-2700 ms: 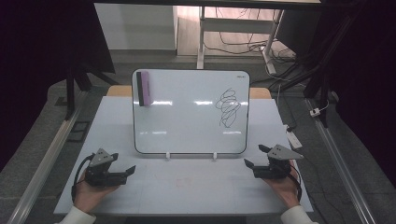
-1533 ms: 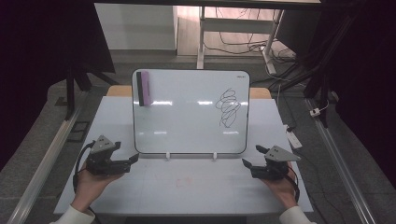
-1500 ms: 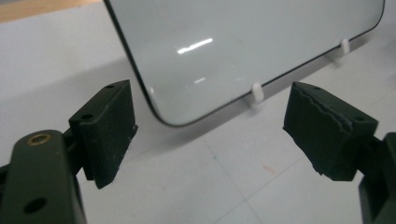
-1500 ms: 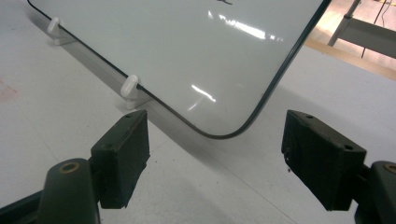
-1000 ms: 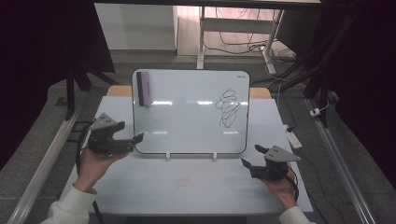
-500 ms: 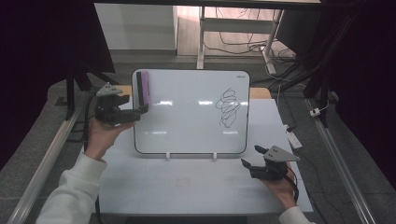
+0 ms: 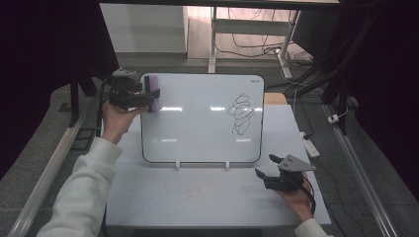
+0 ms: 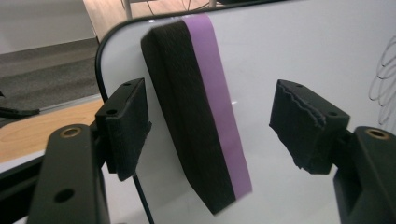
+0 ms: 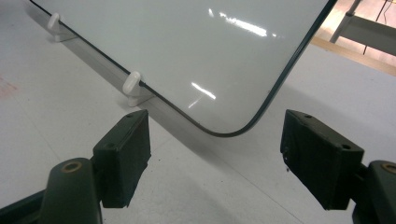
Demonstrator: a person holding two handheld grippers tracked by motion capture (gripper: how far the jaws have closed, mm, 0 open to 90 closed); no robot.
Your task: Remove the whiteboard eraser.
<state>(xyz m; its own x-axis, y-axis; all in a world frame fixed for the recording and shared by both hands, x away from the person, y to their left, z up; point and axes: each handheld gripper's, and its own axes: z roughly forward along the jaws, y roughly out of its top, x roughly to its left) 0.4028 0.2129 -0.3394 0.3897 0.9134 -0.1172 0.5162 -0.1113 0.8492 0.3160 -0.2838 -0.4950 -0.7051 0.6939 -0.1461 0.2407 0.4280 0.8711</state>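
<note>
**Left gripper at the eraser, jaws apart**

Left gripper [image 7: 146, 97] is raised at the top left corner of the whiteboard [image 7: 197, 133], held in the left hand [image 7: 117, 118], white sleeve [image 7: 81, 192] running down to the bottom edge. Its jaws stand wide apart. In the left gripper view the eraser [image 8: 198, 112] sits between the two jaws, stuck flat against the board face [image 8: 299, 51], black felt side toward the left-hand jaw, purple strip toward the right-hand jaw. Neither jaw touches it: a narrow gap shows at the left-hand jaw, a wider one at the right-hand jaw. Eraser is tilted, top end leaning toward the left-hand jaw, bottom end reaching down between and below the pads.

From above, the eraser [image 7: 154, 93] is just at the jaw tips, on the board's upper left edge.

Black scribble [image 7: 242, 113] lies on the board's right half, well beyond the right-hand jaw; part of it shows at the edge of the left gripper view [image 8: 384, 74].

Right gripper [image 7: 269, 174] rests low on the table [image 7: 197, 197], in the right hand [image 7: 296, 200], just in front of the board's lower right corner. Jaws wide apart, nothing between them. In the right gripper view the board's rounded corner [image 9: 224, 128] lies ahead between the jaws, apart from both; a white board foot [image 9: 132, 88] stands just beyond the left-hand jaw.
</note>
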